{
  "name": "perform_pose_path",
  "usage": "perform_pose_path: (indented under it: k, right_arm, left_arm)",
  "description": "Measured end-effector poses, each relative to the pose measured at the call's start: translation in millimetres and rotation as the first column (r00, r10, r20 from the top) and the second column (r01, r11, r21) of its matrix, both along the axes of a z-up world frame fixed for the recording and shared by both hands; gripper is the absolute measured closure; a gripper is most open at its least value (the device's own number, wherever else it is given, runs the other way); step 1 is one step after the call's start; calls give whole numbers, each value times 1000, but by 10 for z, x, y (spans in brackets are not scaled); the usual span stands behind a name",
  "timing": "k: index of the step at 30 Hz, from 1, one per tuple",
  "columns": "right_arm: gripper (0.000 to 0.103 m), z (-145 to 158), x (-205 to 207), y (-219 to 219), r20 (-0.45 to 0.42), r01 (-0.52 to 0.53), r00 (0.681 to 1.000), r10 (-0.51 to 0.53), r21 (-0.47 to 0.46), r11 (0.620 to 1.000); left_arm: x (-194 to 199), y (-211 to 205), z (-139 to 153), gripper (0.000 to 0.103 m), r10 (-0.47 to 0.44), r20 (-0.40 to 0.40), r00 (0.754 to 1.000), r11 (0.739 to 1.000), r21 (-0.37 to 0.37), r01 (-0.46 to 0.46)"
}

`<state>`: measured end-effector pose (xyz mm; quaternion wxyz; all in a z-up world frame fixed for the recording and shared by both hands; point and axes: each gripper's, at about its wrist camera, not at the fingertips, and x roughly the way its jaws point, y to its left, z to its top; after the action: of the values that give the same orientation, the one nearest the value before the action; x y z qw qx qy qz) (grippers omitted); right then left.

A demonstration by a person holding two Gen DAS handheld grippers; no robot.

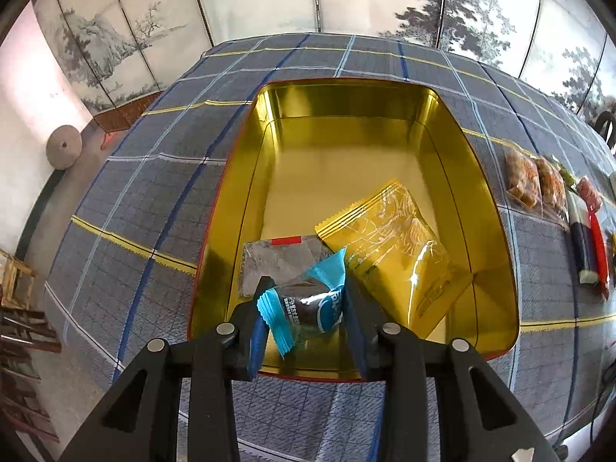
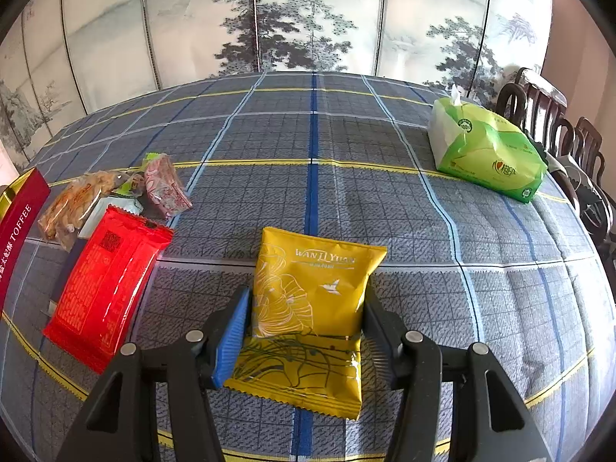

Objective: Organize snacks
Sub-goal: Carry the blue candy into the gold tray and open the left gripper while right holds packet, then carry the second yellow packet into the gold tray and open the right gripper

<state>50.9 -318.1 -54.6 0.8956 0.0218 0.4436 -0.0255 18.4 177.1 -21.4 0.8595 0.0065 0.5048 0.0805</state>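
A gold tin with a red rim sits on the plaid tablecloth. Inside lie a yellow packet and a silver packet. My left gripper is shut on a blue-wrapped candy and holds it over the tin's near end. My right gripper has its jaws on both sides of a yellow Wan Li Yuan packet that lies on the cloth. I cannot tell whether they press it.
A red packet, clear bags of fried snacks and a pink packet lie left of the right gripper. The tin's red side shows at far left. A green tissue pack sits far right, by chairs.
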Motion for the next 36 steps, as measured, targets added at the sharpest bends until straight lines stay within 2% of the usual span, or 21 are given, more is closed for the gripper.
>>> perform_pose_path:
  k: [3, 5, 9, 28, 36]
  right_arm:
    - [46, 9, 2, 1, -4, 5, 1000, -5, -3, 1000]
    - [46, 14, 4, 6, -7, 7, 1000, -7, -6, 1000]
    - [46, 12, 12, 39, -11, 14, 1000, -14, -9, 1000]
    - [47, 61, 20, 164, -35, 48, 998, -50, -47, 998]
    - [47, 277, -15, 168, 18, 95, 995, -95, -43, 995]
  left_arm:
    - [-8, 0, 1, 69, -6, -1, 1000, 1000, -5, 6]
    - [-8, 10, 1, 66, -2, -4, 1000, 1000, -9, 2]
    - [-25, 32, 3, 53, 5, -2, 1000, 1000, -4, -5]
    - [-152, -12, 141, 28, -24, 51, 998, 999, 23, 23]
    - [-202, 0, 225, 18, -15, 86, 996, 1000, 11, 14]
